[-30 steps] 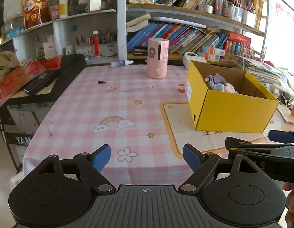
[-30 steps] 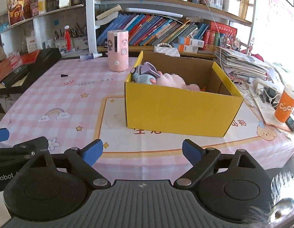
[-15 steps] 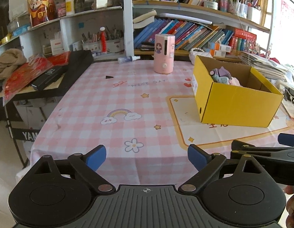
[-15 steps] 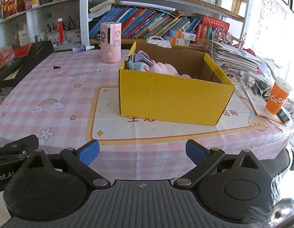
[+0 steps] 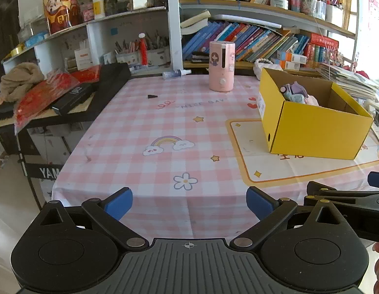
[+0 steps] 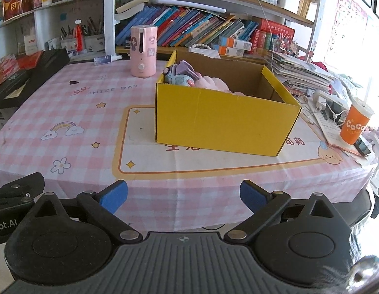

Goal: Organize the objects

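Left gripper hangs over the near edge of the counter, blue pads spread wide and its jaws opening, nothing between them but pink checked tablecloth. Right gripper sits beside it at the same edge, blue pads just as far apart, empty as well; in the left wrist view its black body pokes in at 3 o'clock.

Out from the right gripper, at 12 o'clock, stands the open yellow cardboard box on the cream panel of the cloth. Inside, against its far left corner, a purple-and-blue plastic toy leans on a soft pink plush item. From the left gripper that same box lies at 2 o'clock.

Further back, at 11 o'clock from the right gripper, a pink cylindrical dispenser with a cartoon girl on it stands upright near the counter's far edge, well apart from the box. A small clear spray bottle lies on its side just left of it. A tiny black triangular piece rests on the cloth at 10 o'clock. At 3 o'clock, an orange paper cup stands on papers at the right edge.
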`<action>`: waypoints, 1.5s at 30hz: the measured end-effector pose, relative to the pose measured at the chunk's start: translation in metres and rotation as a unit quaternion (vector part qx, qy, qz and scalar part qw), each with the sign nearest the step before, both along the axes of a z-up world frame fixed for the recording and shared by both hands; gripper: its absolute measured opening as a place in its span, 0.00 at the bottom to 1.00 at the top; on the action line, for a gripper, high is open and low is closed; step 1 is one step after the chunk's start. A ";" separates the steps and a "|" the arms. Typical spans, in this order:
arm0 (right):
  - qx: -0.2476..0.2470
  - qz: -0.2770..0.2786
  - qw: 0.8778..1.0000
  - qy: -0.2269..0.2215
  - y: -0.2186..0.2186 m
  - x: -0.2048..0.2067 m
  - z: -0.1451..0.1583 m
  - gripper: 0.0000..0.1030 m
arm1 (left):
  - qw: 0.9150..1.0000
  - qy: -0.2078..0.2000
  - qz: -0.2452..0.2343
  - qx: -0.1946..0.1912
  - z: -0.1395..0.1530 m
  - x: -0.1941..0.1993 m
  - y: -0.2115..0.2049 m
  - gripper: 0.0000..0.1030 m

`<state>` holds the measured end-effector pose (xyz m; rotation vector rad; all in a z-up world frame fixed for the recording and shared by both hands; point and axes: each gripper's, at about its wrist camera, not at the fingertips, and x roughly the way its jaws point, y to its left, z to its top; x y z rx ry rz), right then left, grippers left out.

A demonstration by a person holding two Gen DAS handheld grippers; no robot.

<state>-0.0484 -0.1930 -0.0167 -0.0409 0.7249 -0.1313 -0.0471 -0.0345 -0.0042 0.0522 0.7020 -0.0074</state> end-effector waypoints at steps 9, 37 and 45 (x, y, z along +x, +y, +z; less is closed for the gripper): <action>-0.007 0.006 1.000 0.000 0.005 -0.001 0.000 0.96 | 1.000 0.001 0.011 0.004 0.000 -0.001 0.003 0.98; -0.011 0.007 1.000 -0.001 0.006 0.001 0.001 0.96 | 1.000 0.000 0.026 0.012 0.000 -0.002 0.000 1.00; -0.011 0.007 1.000 -0.001 0.007 0.001 0.001 0.96 | 1.000 0.001 0.026 0.012 0.000 -0.001 -0.001 1.00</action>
